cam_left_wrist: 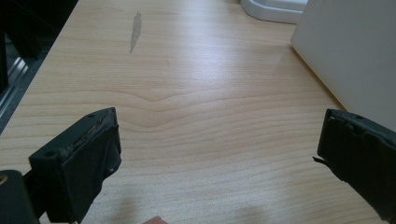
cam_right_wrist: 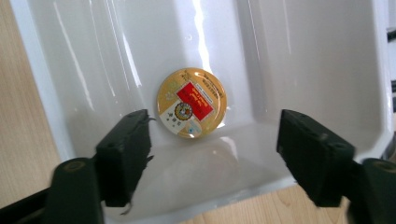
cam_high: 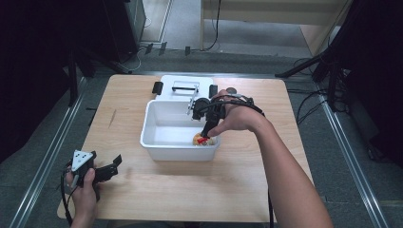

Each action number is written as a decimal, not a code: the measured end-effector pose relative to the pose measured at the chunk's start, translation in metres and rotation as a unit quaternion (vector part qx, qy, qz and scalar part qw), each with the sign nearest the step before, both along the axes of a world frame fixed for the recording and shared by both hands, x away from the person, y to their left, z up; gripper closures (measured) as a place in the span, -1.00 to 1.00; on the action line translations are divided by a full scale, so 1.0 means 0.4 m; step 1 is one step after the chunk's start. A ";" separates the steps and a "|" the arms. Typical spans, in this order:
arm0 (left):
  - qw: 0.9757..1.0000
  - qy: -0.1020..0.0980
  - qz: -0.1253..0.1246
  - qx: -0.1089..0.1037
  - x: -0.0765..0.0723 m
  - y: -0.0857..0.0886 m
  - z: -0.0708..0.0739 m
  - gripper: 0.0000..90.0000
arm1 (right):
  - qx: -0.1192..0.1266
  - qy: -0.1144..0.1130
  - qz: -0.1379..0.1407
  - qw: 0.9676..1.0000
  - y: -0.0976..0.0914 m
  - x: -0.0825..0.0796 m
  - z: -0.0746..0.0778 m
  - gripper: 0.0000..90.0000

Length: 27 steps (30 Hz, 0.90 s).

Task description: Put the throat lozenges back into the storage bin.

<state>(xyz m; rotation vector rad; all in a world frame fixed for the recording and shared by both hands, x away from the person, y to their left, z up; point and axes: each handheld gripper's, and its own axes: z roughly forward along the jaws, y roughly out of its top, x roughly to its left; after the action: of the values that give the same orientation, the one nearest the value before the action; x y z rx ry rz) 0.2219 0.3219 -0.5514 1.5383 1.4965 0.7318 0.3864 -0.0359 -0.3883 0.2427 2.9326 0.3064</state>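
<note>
My left tool (cam_high: 108,171) rests apart on the surface (cam_high: 190,185), idle near its corner. My right tool (cam_right_wrist: 212,154) hangs apart above the white tub (cam_high: 157,142); the gold tin (cam_right_wrist: 192,102) lies on its floor, probably just dropped there.

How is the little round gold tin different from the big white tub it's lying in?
The gold tin is small, round and flat; the white tub is big, boxy and deep. The tin has a red label on top; the tub is plain white. The tin lies inside the tub; the tub stands on the wooden table. Both look shiny.
</note>
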 end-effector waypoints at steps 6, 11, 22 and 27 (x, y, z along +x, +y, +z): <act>1.000 0.001 0.000 0.001 0.000 0.000 0.000 -1.00 | -0.003 -0.016 -0.024 1.000 -0.026 -0.012 0.019 -0.62; 1.000 0.002 -0.001 0.001 0.000 -0.001 0.000 -1.00 | 0.007 -0.023 -0.039 0.999 -0.055 -0.018 0.034 -0.71; 1.000 0.002 -0.001 0.001 0.000 -0.001 0.000 -1.00 | 0.037 -0.027 -0.087 0.995 -0.128 -0.033 0.050 -0.83; 1.000 0.002 0.000 0.000 0.000 -0.001 0.000 -1.00 | 0.054 -0.028 -0.103 0.993 -0.168 -0.040 0.051 -0.85</act>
<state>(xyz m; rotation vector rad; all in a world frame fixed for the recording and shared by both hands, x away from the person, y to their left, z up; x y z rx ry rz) 0.2218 0.3214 -0.5514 1.5396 1.5001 0.7290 0.3703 -0.1032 -0.3678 0.5383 2.8074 0.4343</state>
